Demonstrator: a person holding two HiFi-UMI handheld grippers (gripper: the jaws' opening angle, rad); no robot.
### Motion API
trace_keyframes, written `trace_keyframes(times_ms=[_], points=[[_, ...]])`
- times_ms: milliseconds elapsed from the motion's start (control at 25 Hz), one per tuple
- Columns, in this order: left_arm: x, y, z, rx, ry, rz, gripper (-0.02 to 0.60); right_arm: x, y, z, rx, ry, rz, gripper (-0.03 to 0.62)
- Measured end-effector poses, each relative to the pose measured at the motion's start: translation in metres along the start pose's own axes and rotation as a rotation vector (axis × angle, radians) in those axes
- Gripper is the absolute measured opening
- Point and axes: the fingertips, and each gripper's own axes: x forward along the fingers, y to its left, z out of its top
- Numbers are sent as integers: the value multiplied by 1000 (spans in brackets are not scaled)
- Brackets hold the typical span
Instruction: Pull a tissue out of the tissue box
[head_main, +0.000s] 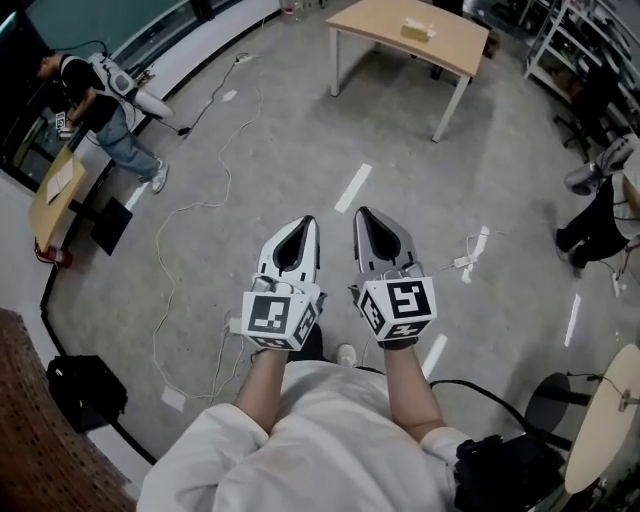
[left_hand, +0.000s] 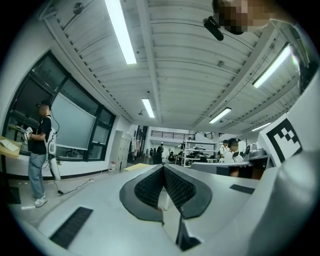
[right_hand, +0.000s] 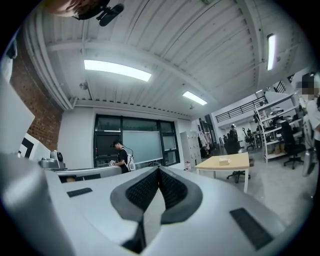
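Floor (head_main: 300, 150) of grey concrete fills the head view, crossed by a loose white cable (head_main: 200, 210) that runs from 11 o'clock down to 8 o'clock. A light wooden table (head_main: 400, 45) on white legs stands at 1 o'clock, well apart from the wearer; the right gripper view shows the same table (right_hand: 235, 161) at 3 o'clock of the jaws. A person in a dark top and jeans (head_main: 100, 100) stands at 10 o'clock beside a small desk (head_main: 55, 195), and a seated person (head_main: 600, 215) is partly in frame at 3 o'clock. A black bag (head_main: 85, 390) lies at 8 o'clock. At the centre, two bare forearms hold the left gripper (head_main: 308, 222) and the right gripper (head_main: 362, 212) side by side, near each other but not touching, both pointing toward 12 o'clock and level over the floor. In the left gripper view the left gripper (left_hand: 163, 167) has its ribbed pads meeting at the tip, with nothing between them. In the right gripper view the right gripper (right_hand: 159, 169) is likewise closed, pad against pad, and empty. A short white floor mark (head_main: 352, 188) lies just ahead of both tips at 12 o'clock. The tissue box (head_main: 418, 30) rests on the tabletop at 1 o'clock, far from either gripper; it appears small and pale (right_hand: 223, 160) on the table in the right gripper view.
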Motion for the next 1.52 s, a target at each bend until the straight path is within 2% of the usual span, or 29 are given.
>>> trace_keyframes(times_ms=[120, 240, 480, 640, 760, 960, 1120, 1360, 1520], points=[[47, 25, -2, 19, -12, -32, 2, 44, -15, 1, -32, -3, -28, 2], [87, 51, -2, 2, -2, -72, 2, 84, -26, 10, -59, -9, -56, 2], [161, 89, 15, 17, -20, -169, 2, 164, -52, 29, -92, -24, -142, 2], [194, 108, 10, 33, -13, -209, 2, 190, -60, 23, -95, -17, -185, 2], [222, 115, 3, 32, 0, -235, 2, 209, -81, 17, -99, 3, -240, 2], [277, 103, -12, 41, 8, -271, 2, 233, -140, 17, -125, -3, -307, 2], [344, 94, -13, 60, -9, -284, 2, 261, -196, 26, -139, -20, -330, 3], [448, 55, -2, 104, -45, -290, 2, 283, -306, 57, -148, -60, -374, 2], [502, 38, -9, 140, -35, -269, 2, 291, -369, 64, -144, -53, -418, 3]])
